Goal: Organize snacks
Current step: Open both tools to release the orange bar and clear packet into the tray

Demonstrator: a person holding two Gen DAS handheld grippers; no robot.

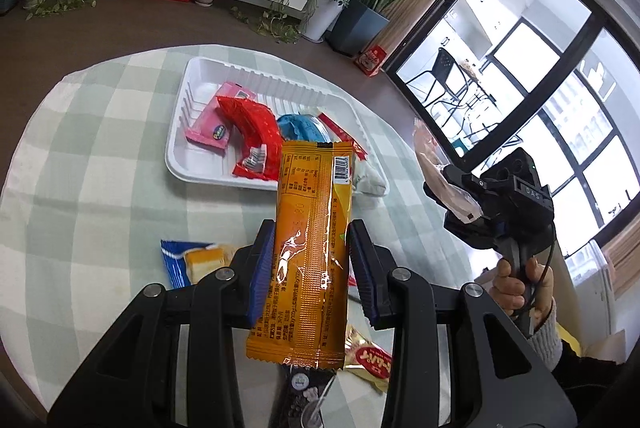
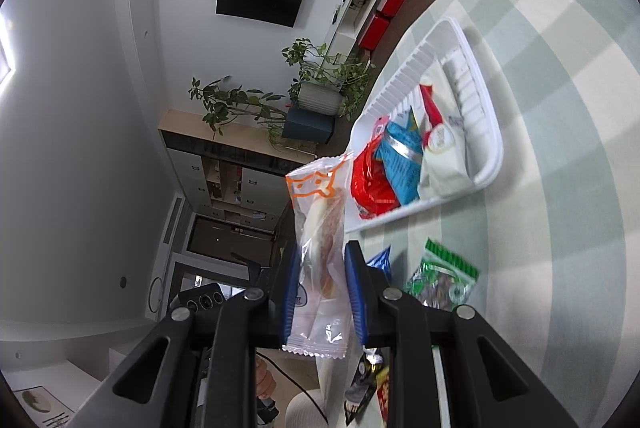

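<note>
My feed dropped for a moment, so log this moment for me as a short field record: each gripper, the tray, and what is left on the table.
left gripper: shut on orange packet, held above the table
right gripper: shut on clear-wrapped pastry, raised off the table
white tray: holds pink packet, red packet, blue packet, white packet
checked tablecloth: loose blue-and-white packet, gold-and-red packet, green packet
task state: both held snacks not yet in the tray

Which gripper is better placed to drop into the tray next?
Left, probably. The left gripper holds the orange pack pointing at the tray; the right gripper, shut on the clear pack, sits off to its side.
</note>
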